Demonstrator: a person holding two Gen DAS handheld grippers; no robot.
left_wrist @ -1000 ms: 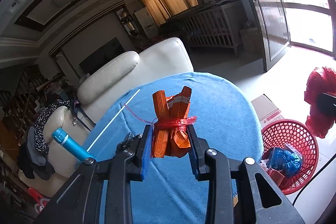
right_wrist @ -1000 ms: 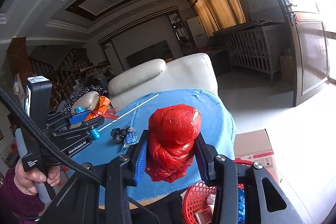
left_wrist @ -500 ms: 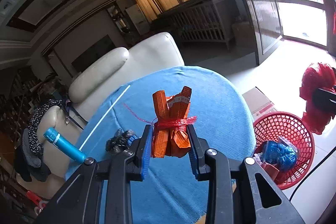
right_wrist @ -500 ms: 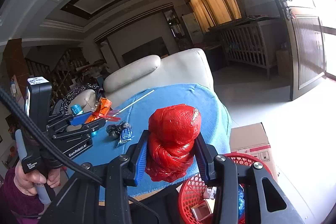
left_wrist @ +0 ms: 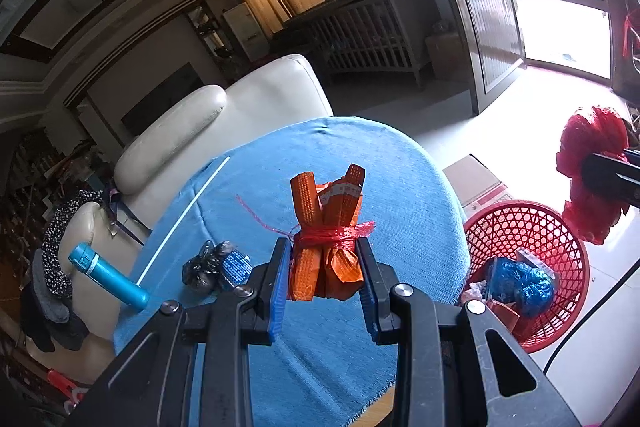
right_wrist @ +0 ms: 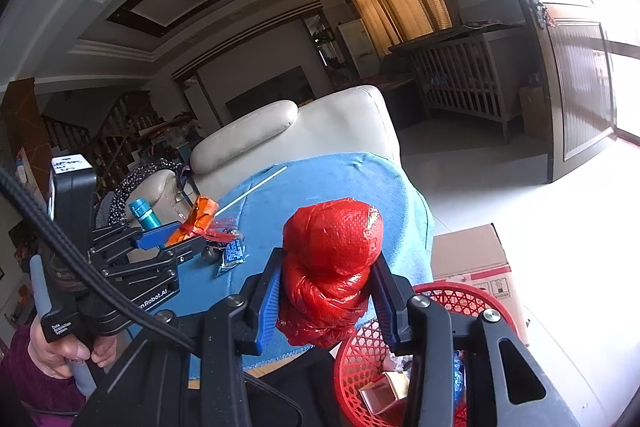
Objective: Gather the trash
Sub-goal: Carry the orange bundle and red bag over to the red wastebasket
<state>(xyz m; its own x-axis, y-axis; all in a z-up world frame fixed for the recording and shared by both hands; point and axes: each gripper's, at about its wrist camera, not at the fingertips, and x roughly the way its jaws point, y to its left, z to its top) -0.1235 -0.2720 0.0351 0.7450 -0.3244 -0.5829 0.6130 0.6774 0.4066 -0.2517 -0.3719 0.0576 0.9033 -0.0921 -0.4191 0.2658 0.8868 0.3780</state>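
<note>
A: Where are we in the collecting?

B: We are mid-carry with both hands loaded. The left gripper (left_wrist: pixel 324 273) has its fingers (left_wrist: pixel 280 279) clamped on the orange bundle (left_wrist: pixel 326 239), a roll of orange wrappers tied with red string, which stands upright between them above the blue-covered bench (left_wrist: pixel 380 187).

A: And the other hand?

B: The right gripper (right_wrist: pixel 326 301) has its fingers (right_wrist: pixel 270 301) pressed on the red plastic wad (right_wrist: pixel 332 267). Below and to the right of those fingers sits the red basket (right_wrist: pixel 360 355), already holding a blue bag and some cardboard scraps.

A: So the drop comes next?

B: We judge so. The wad hangs near the basket's rim, not plainly over its middle, so we need to shift the right fingers further over the opening before we spread them. The bundle is further off: from the left fingers the basket lies well to the right, past the bench edge.

A: Anything left on the bench?

B: Yes, ahead and left of the left fingers: a dark crumpled wrapper (left_wrist: pixel 212 265) and a thin white stick (left_wrist: pixel 184 217). The teal bottle (left_wrist: pixel 106 275) at the bench's edge may not be trash; we cannot tell.
</note>
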